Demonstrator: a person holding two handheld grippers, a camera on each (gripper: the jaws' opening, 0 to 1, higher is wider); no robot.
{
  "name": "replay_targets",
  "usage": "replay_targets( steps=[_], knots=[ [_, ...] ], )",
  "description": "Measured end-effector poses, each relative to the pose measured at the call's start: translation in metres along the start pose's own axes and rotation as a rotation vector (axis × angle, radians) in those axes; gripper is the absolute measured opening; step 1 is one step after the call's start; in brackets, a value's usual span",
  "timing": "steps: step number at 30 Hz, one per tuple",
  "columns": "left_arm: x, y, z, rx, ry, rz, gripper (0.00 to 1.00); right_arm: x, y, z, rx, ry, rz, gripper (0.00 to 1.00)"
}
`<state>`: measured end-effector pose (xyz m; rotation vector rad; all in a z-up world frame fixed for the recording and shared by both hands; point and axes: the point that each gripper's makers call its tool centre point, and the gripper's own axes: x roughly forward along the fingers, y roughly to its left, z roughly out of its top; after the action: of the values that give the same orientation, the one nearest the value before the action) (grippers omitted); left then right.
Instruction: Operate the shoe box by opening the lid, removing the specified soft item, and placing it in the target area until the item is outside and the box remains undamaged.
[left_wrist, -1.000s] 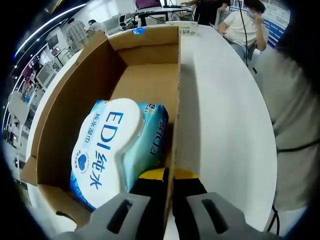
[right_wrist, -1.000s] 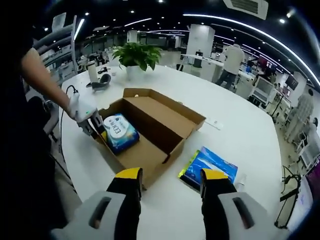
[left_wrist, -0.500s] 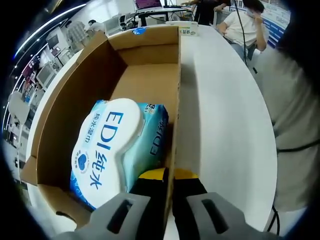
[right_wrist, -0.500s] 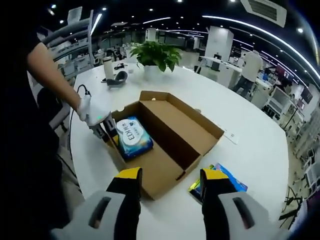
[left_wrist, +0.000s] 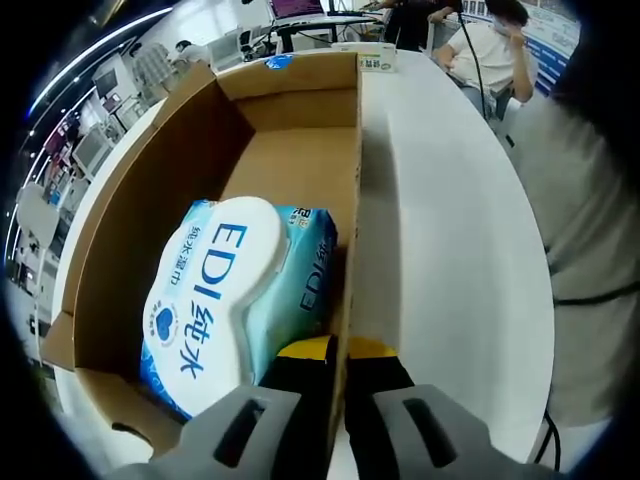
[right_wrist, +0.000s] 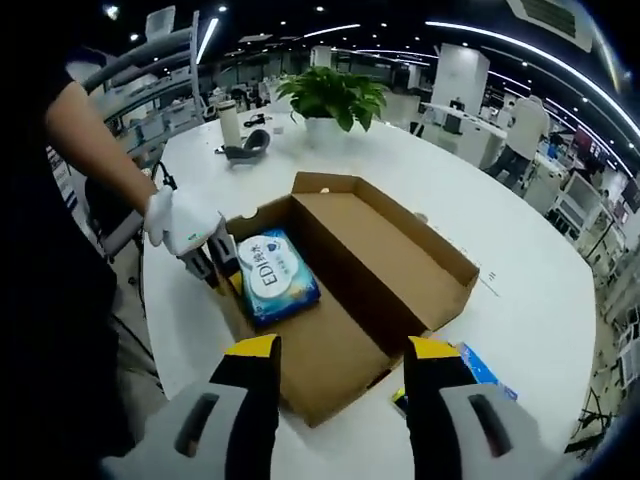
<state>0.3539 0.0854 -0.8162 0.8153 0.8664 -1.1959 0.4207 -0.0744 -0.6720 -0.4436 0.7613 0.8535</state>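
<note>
- On the white round table (right_wrist: 560, 300), the cardboard shoe box (right_wrist: 395, 255) is sitting with its lid already swung fully open, so step 1 of the task is looking done.
- Inside the box, at the end nearest the person, a blue-and-white pack of EDI wet wipes (left_wrist: 215, 300) is lying flat on the box floor (left_wrist: 290, 165); in the right gripper view the same pack (right_wrist: 278, 278) is sitting just beside the left gripper (right_wrist: 218, 262).
- At that near end, the left gripper (left_wrist: 338, 348) is pinching the box's side wall (left_wrist: 352, 190), 1 jaw inside and 1 outside, apparently steadying the box rather than taking the item.
- Above the box's open flap, the right gripper (right_wrist: 340, 345) is hovering with its jaws spread wide and nothing between them, well short of the wipes.
- Beside the box on the table, partly hidden behind the right gripper's jaw, a second blue packet (right_wrist: 485, 370) is lying outside.
- Remaining work, as I judge it: the right gripper is needing to reach in, grasp the soft pack, lift it out and set it on the table; the cardboard is looking intact so far.
- Farther back, a potted plant (right_wrist: 335, 95) is standing on the table, clear of the action.
</note>
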Motion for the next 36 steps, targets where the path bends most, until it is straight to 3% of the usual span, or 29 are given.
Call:
replay_targets(
  steps=[2, 14, 25, 36],
  knots=[
    [0.000, 0.000, 0.000, -0.001, 0.000, 0.000, 0.02, 0.007, 0.007, 0.000, 0.020, -0.001, 0.031, 0.48],
    [0.000, 0.000, 0.000, -0.002, 0.000, 0.000, 0.02, 0.023, 0.021, 0.015, -0.074, 0.006, 0.067, 0.48],
    [0.000, 0.000, 0.000, -0.001, -0.001, 0.003, 0.02, 0.047, 0.024, 0.009, -0.106, 0.049, 0.110, 0.49],
    [0.000, 0.000, 0.000, -0.007, 0.001, 0.000, 0.02, 0.070, 0.037, 0.011, -0.194, 0.086, 0.171, 0.49]
  ],
)
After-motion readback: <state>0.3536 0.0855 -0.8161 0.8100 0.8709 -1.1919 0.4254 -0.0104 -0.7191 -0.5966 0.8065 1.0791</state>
